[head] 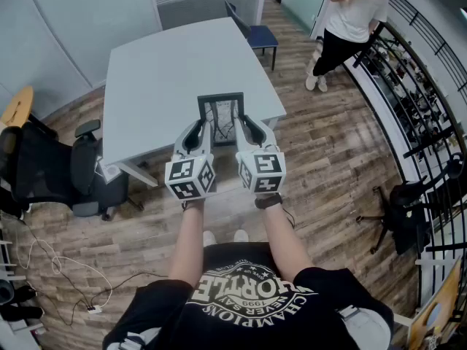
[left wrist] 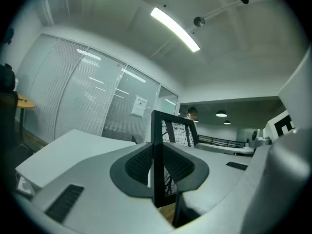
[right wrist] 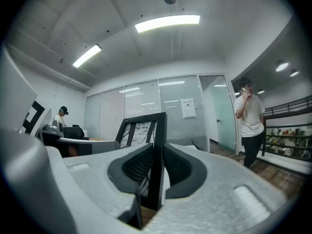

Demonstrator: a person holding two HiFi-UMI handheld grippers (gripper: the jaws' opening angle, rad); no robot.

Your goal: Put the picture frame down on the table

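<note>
A black picture frame [head: 220, 115] with a black-and-white print is held in the air over the near edge of the white table [head: 157, 71]. My left gripper [head: 201, 135] is shut on the frame's left side bar [left wrist: 158, 160]. My right gripper [head: 241, 133] is shut on its right side bar [right wrist: 157, 155]. In both gripper views the dark pads [left wrist: 141, 162] [right wrist: 178, 165] press the bar from each side. The frame stands roughly upright between the two grippers. Its lower edge is hidden behind the grippers in the head view.
A black office chair [head: 69, 173] stands left of the table, and a blue chair [head: 255, 35] at its far side. A person in a white shirt [head: 354, 20] stands at the right by a black railing [head: 423, 79]. Cables [head: 66, 275] lie on the wooden floor.
</note>
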